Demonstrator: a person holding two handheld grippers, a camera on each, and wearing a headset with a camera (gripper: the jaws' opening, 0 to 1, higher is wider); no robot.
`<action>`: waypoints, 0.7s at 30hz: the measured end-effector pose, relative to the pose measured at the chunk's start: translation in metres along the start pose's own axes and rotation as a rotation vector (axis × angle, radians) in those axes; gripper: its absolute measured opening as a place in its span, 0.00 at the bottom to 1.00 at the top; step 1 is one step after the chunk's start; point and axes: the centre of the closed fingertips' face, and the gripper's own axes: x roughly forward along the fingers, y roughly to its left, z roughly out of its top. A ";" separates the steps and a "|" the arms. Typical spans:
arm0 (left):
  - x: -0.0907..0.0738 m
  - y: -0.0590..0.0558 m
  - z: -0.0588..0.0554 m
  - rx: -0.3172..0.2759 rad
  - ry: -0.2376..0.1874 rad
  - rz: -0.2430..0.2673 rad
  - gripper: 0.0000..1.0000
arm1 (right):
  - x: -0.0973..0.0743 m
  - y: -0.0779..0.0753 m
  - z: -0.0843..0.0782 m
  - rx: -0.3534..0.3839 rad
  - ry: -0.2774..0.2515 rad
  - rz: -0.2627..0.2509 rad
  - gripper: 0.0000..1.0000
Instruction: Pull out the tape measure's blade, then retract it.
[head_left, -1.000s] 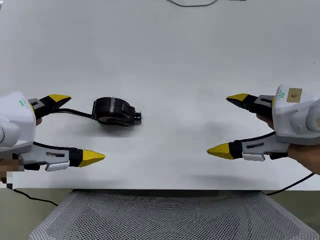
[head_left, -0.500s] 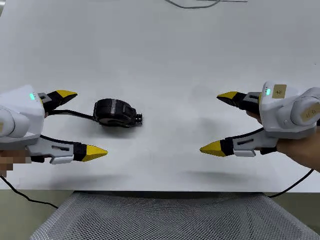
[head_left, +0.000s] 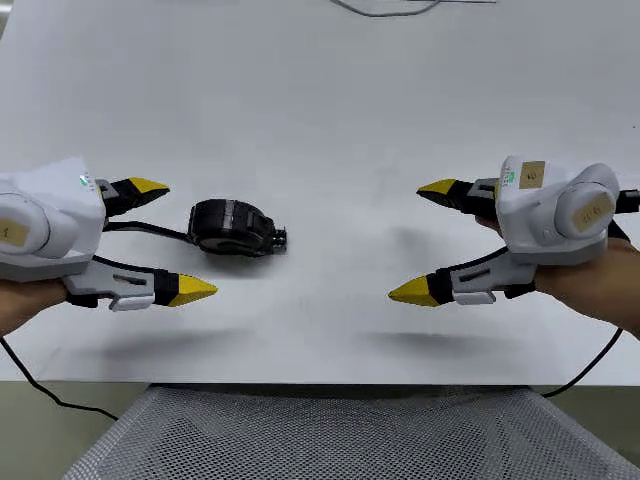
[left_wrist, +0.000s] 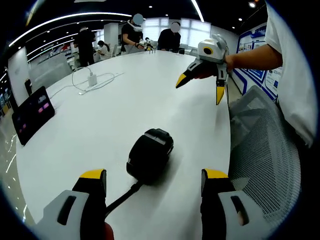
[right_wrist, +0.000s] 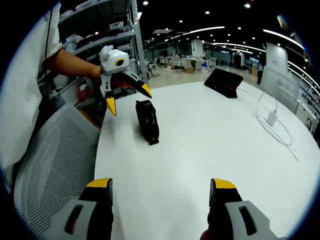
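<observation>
A black tape measure (head_left: 233, 227) lies on the white table (head_left: 330, 110), its blade tip pointing right and a black strap trailing left. My left gripper (head_left: 170, 238) is open just left of it, one yellow-tipped finger on either side of the strap. From the left gripper view the case (left_wrist: 150, 153) sits ahead between the open fingers (left_wrist: 93, 181). My right gripper (head_left: 425, 240) is open at the right, well apart from the tape measure. In the right gripper view the tape measure (right_wrist: 148, 121) lies far ahead, beside the left gripper (right_wrist: 126, 95).
A white cable (head_left: 385, 8) lies at the table's far edge. A grey mesh chair (head_left: 330, 430) stands below the near edge. A dark tablet (right_wrist: 223, 81) and a charger with cord (right_wrist: 271, 119) rest farther along the table. People stand at the far end (left_wrist: 150, 35).
Both grippers have moved inward toward the table's middle. The left one has edged closer to the tape measure. The tape measure has not moved.
</observation>
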 end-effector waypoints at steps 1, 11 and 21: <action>0.002 0.001 0.000 0.004 0.006 -0.004 0.71 | 0.001 -0.001 0.000 -0.001 0.000 0.003 0.78; 0.011 0.009 0.002 0.037 0.035 -0.030 0.54 | 0.011 -0.006 0.005 -0.008 -0.001 0.027 0.77; 0.023 0.011 -0.001 0.073 0.069 -0.057 0.44 | 0.021 -0.009 0.008 -0.011 -0.004 0.050 0.75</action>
